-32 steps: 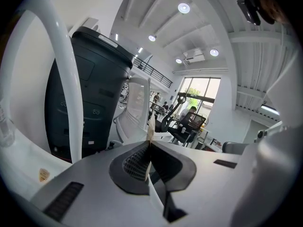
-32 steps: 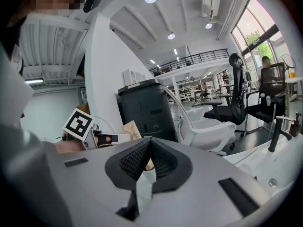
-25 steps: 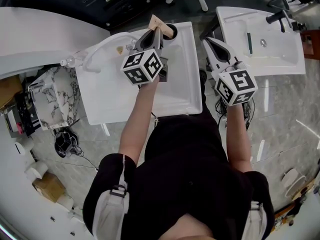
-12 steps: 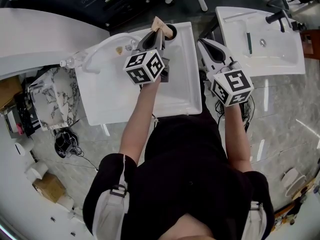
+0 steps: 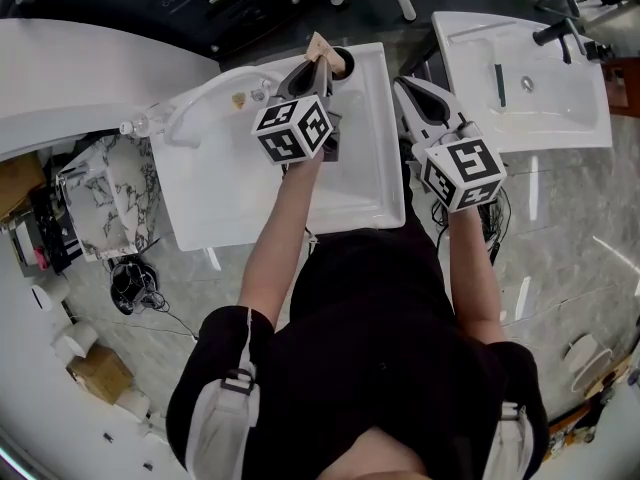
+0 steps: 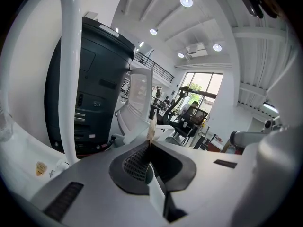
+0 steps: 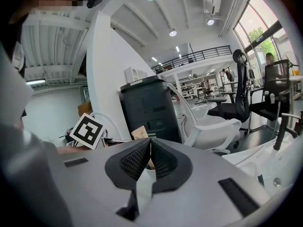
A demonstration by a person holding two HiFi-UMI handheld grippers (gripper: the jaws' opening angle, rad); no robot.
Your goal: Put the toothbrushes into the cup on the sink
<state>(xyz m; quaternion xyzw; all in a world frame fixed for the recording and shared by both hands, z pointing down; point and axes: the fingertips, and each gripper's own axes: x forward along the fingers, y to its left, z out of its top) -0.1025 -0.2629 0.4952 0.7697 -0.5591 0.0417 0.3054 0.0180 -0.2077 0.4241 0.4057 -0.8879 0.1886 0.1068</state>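
Left claw: jaws together, clamped on a thin tan toothbrush. In the left gripper view the tan strip stands up out of the closed tips of that claw, with most of its length hidden between the jaws.

We see the free end of the toothbrush just ahead of the left claw's tips. It is right beside the dark cup, at or over the rim. We cannot tell whether it touches.

The cup stands just ahead and to the right of the left claw, on the far right corner of the white sink.

Right claw: jaws together with nothing between them, confirmed in the right gripper view. It hangs over the gap to the right of the sink, apart from the cup.

A second sink lies to the right of the right claw. A dark toothbrush lies in its basin, well apart from both claws.
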